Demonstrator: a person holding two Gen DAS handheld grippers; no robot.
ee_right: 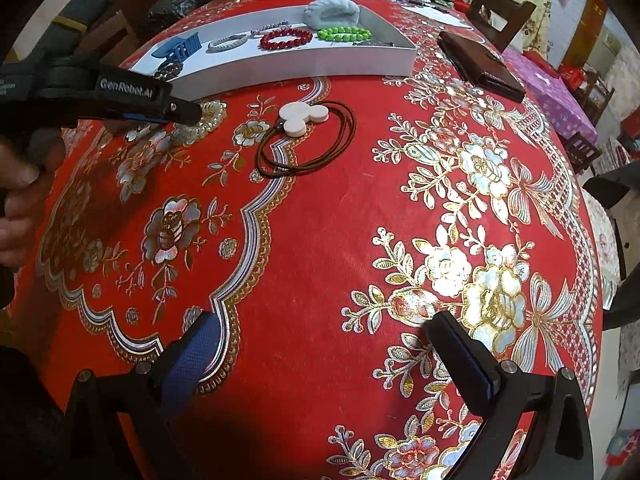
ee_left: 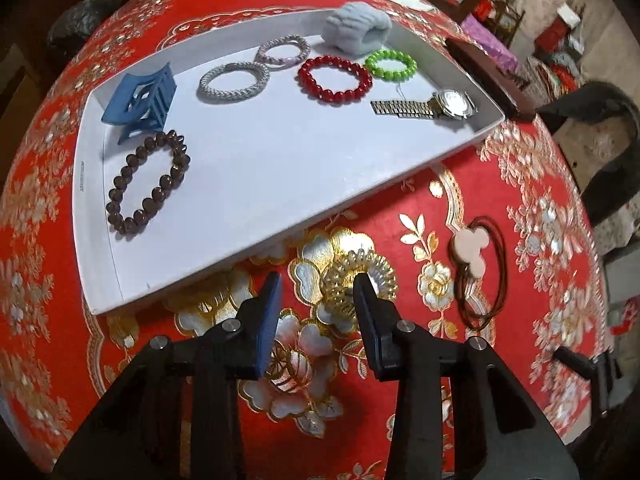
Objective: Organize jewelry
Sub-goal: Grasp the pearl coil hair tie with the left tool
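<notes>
Bright, sharp centre; warped dark edges

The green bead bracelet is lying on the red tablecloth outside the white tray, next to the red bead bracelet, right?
Not quite. The green bead bracelet lies inside the white tray, not out on the tablecloth. It is indeed next to the red bead bracelet. The left wrist view shows this clearly.
</notes>
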